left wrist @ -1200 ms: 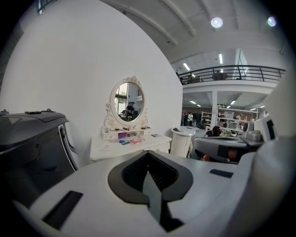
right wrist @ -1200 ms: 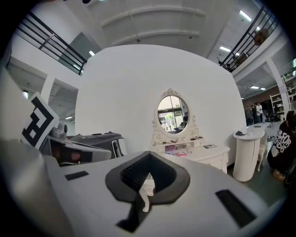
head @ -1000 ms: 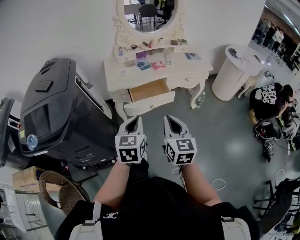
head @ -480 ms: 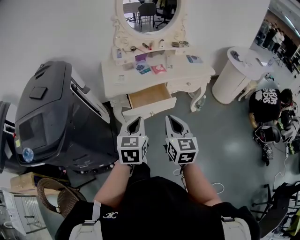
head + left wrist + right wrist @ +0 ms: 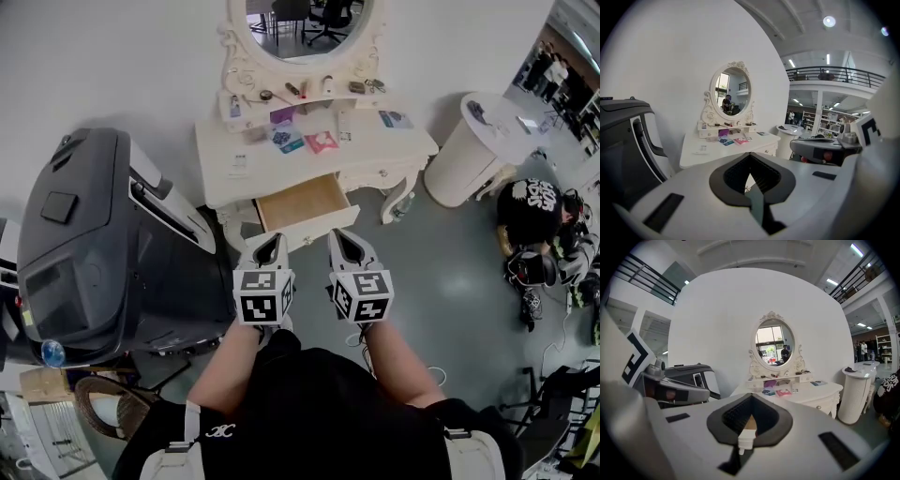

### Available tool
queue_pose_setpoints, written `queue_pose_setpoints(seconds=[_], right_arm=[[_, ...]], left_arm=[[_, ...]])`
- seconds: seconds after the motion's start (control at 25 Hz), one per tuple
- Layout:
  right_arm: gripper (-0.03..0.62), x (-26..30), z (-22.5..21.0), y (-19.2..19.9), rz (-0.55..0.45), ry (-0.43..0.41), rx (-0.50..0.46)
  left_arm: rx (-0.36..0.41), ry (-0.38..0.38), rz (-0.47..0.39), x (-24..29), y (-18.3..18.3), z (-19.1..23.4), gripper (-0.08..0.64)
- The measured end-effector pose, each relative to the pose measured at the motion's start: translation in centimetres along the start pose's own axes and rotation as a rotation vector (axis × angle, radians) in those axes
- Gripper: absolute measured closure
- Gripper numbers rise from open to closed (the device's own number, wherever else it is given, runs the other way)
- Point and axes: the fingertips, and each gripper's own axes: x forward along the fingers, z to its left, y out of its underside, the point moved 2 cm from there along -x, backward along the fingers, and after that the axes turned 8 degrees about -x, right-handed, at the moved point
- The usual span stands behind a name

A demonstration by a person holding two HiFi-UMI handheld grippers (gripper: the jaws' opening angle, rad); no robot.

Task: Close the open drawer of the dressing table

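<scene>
Both grippers have moved in toward the dressing table [image 5: 380,141] since a second ago. The strip of floor between tips and drawer has shrunk to almost nothing in the head view.

Left gripper [image 5: 270,242]: jaws together, nothing between them. Right gripper [image 5: 341,236]: jaws together too, empty. They sit side by side at frame centre, pointing up-frame.

Drawer [image 5: 319,225] is pulled out from under the tabletop, just above the two tips, wood bottom showing. Contact with its white front can't be told.

Oval mirror [image 5: 302,23] at top centre, pink and blue cards [image 5: 319,141] on the tabletop below it. Black machine [image 5: 84,234] fills the left. Round white stand [image 5: 464,150] at upper right, with a person [image 5: 539,202] crouched on the floor beside it.
</scene>
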Motion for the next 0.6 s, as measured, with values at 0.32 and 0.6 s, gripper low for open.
queue_pose_setpoints(seconds=[0.32,0.6], right_arm=[[0.586,5.8,-1.0,-0.1,0.062,0.023,-0.005],[0.586,9.5,-1.8,1.4,0.133,0.071,-0.014]], left_arm=[[-0.003,0.023,0.056,5.2,-1.6,3.7,0.56],[-0.004,0.043,0.097,8.8,-2.4,6.1,0.56]])
